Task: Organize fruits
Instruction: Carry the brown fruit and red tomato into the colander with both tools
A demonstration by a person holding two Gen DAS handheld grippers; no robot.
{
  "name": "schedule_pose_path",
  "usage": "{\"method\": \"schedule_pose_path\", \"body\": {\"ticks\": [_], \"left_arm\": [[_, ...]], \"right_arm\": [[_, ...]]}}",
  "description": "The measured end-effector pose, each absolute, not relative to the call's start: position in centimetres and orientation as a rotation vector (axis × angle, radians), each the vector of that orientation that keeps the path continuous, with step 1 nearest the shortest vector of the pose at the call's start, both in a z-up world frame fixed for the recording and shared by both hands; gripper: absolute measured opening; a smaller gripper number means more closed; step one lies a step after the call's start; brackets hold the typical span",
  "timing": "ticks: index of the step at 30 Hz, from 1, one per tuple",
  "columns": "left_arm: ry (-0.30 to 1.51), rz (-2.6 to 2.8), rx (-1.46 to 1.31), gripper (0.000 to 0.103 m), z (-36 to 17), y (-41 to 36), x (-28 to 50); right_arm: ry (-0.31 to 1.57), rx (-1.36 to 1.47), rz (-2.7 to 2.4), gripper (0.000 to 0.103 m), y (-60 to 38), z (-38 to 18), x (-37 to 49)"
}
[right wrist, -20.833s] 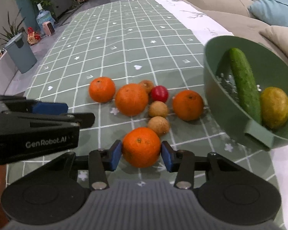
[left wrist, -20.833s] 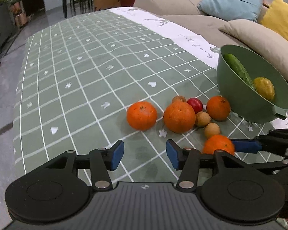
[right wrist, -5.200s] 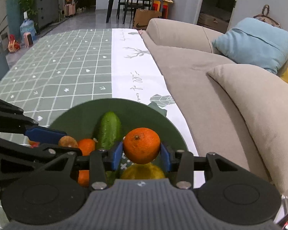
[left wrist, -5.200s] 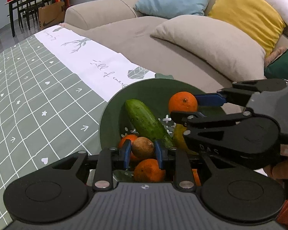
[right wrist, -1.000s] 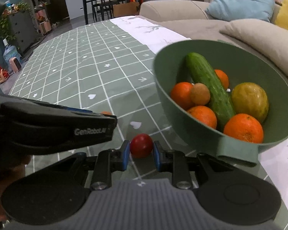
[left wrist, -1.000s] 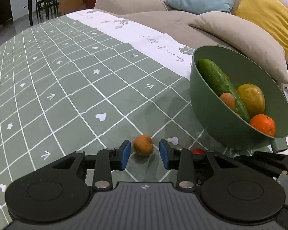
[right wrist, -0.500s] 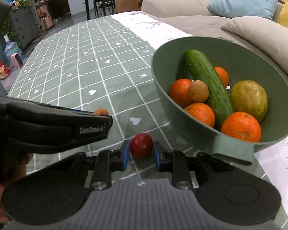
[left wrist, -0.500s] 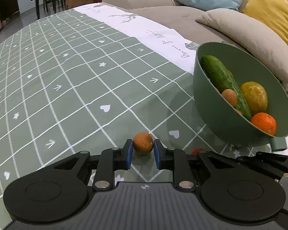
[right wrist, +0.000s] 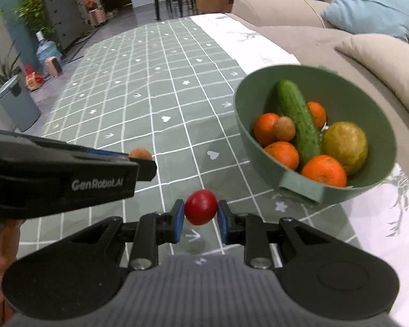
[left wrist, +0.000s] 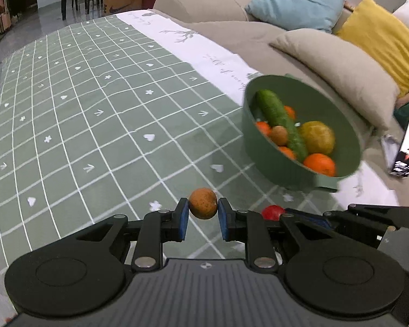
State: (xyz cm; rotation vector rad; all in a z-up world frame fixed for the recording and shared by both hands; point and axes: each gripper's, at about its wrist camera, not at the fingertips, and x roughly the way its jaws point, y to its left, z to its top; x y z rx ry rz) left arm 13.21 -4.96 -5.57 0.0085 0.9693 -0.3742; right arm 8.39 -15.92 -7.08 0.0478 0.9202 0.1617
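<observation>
The left gripper (left wrist: 203,216) pinches a small round brown fruit (left wrist: 203,203); the right gripper (right wrist: 200,220) pinches a small round red fruit (right wrist: 201,207). Either smooth fruit could squirt from its pads short of the green plastic bowl (right wrist: 297,180).

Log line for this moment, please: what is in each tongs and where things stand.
left tongs: shut on brown fruit | right tongs: shut on red fruit | both clear of tablecloth | green bowl: cucumber, oranges
</observation>
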Motion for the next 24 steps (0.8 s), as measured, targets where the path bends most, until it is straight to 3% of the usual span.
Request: {"method": "schedule_pose_path", "body": {"ticks": [14,24], "left_arm": [[0.964,-0.547,-0.055,0.025,-2.8,-9.9,14.7],[1.031,-0.606,-0.009,0.025,-4.2,-14.3,17.7]], "right_arm": [[0.848,0.0,0.152,0.022,-25.4,-1.4,7.3],[0.981,-0.134,0.2,0.022,-29.0,-2.8,12.6]]}}
